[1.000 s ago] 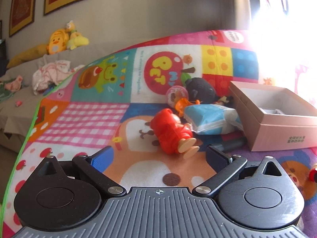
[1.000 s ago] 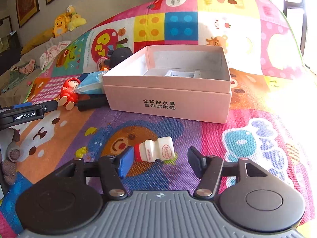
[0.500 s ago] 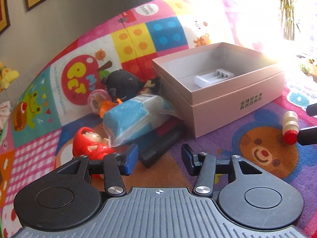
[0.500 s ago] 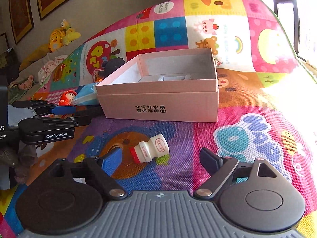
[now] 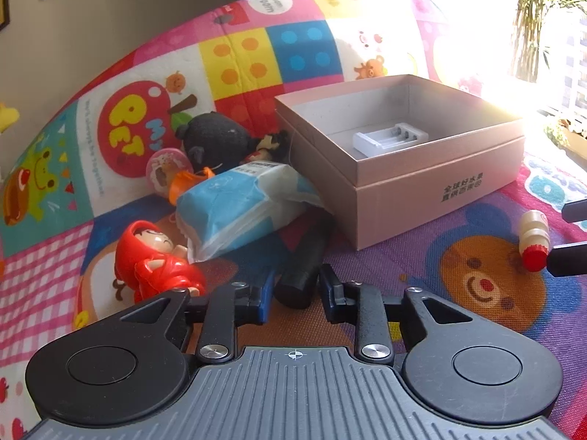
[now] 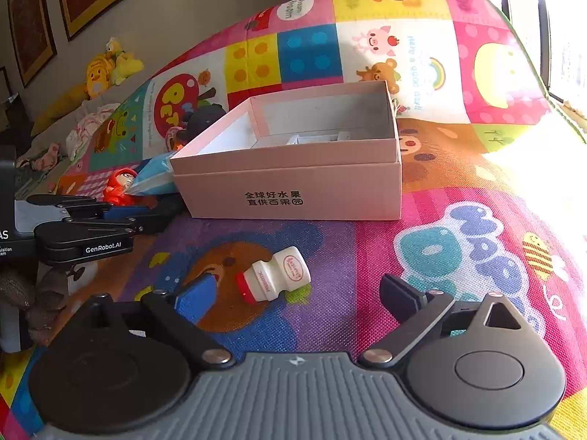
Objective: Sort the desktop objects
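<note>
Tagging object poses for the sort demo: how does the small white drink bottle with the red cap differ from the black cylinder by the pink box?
The small white drink bottle with the red cap is short, pale and free on the mat between the open right gripper; the black cylinder is long, dark and clamped in the left gripper. The bottle lies in the open; the cylinder runs under the blue-and-white packet. Both lie on their sides.

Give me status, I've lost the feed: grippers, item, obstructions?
Left gripper shut on black cylinder. Right gripper open around small bottle. Blue packet overlaps cylinder's far end.
</note>
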The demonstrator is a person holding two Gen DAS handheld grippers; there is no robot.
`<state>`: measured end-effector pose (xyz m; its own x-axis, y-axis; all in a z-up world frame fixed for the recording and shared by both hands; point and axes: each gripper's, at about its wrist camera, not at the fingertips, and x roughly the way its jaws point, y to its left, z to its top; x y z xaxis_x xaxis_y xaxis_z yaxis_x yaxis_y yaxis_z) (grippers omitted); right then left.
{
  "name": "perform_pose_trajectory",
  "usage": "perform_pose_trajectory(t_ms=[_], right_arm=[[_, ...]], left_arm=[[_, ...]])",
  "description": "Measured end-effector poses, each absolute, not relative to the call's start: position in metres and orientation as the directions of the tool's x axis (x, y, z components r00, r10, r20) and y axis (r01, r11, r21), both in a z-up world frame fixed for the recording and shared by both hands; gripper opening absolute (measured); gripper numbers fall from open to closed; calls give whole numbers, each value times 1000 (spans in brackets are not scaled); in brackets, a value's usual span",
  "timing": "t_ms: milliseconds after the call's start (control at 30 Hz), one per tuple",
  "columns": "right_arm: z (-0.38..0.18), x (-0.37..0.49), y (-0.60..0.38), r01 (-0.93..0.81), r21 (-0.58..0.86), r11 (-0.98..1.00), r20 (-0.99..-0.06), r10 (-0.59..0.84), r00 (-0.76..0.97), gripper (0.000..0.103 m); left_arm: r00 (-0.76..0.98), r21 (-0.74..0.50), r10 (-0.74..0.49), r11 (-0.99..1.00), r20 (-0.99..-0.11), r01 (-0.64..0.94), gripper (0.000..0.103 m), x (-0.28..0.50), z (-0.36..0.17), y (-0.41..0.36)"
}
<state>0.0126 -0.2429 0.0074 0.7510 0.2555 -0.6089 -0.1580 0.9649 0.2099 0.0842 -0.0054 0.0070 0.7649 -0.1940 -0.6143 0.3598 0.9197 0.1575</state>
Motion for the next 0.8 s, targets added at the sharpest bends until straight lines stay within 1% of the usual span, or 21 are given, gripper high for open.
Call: perform_pose_trajectory(t_ms=[67,167,333,400,467,533,567,600,700,800], right_arm=[[8,13,-243,-157,211,965,-608,255,752,97],[8,12,-243,-155,211,965,-607,254,753,98],[8,12,-243,-146,210,967,-604,246,758,101],[8,11,-244,-139,211,967,-603,241,761,101],[9,11,-245,-134,214,967,-601,239,762,102],[9,11,-246,-124,219,968,-598,234,767,103],[9,11,-247,-119,222,968,-598,232,768,103],[9,11,-248,-113,226,967,-597,230,768,103],[9,12,-252,-97,248,964,-591,229,773,103],[8,12,-256,-79,268,960,-590,228,774,103]], left_arm=[[764,154,-196,921,-615,359,26,71,8,-8],[756,128,-216,921,-618,367,26,49,12,-10],[708,49,-294,906,-642,421,27,17,13,-19],[688,17,-325,898,-648,440,32,11,13,-24],[675,-5,-353,888,-648,460,35,8,12,-29],[663,-26,-382,877,-644,480,35,6,12,-35],[655,-41,-396,872,-643,487,38,7,11,-37],[651,-53,-407,869,-641,492,44,7,11,-39],[641,-77,-441,855,-628,513,53,8,10,-46],[637,-75,-447,850,-628,522,59,10,8,-53]])
